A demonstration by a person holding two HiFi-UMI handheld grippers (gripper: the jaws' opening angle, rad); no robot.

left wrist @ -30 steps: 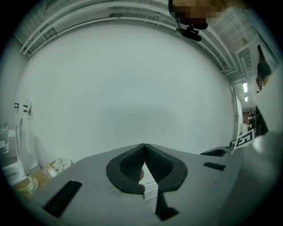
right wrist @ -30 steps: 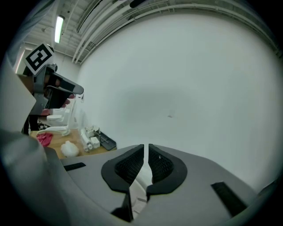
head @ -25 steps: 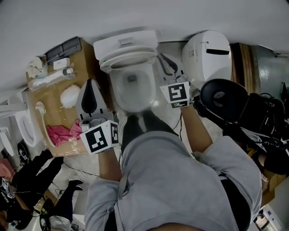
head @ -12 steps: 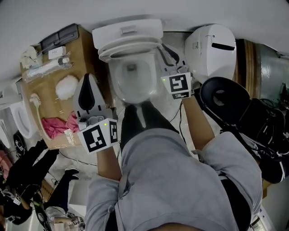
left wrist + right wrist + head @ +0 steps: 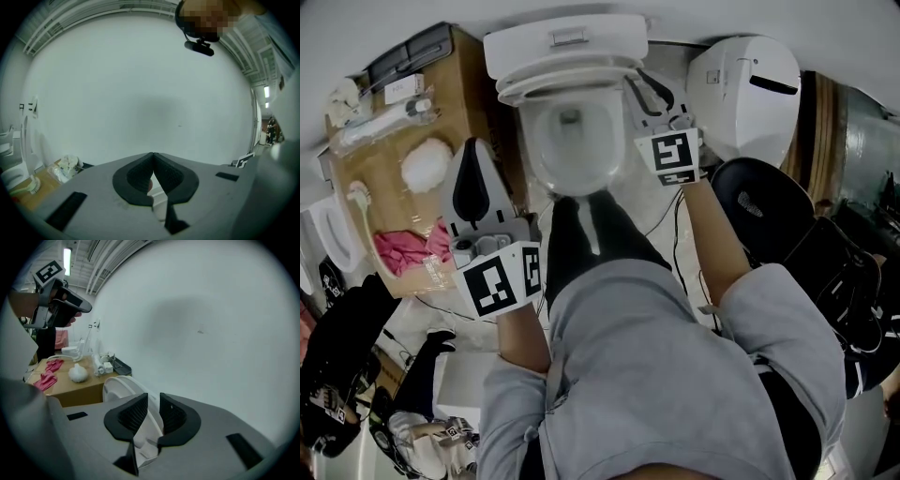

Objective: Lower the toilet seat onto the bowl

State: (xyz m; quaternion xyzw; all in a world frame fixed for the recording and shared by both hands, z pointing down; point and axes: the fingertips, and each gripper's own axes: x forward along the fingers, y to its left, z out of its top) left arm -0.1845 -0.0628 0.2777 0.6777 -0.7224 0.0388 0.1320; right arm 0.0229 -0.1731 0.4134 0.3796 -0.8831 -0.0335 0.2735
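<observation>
Fingers (image 5: 133, 417) of the right gripper (image 5: 153, 404), having just been opening, stand slightly apart around the rim of the white seat (image 5: 117, 387), raised above the bowl (image 5: 528, 150), while the left gripper (image 5: 153, 159)'s 2 fingers meet, empty.

Floor (image 5: 661, 211) bearing the toilet (image 5: 572, 150); beside it, brown surface (image 5: 483, 94) with pink cloth (image 5: 398, 253), white puff (image 5: 427, 167), black tray (image 5: 417, 49).

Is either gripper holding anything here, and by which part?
Nothing is gripped. The right gripper has just been opening, with the edge of the toilet seat between its parted jaws. The left gripper is shut and empty.
</observation>
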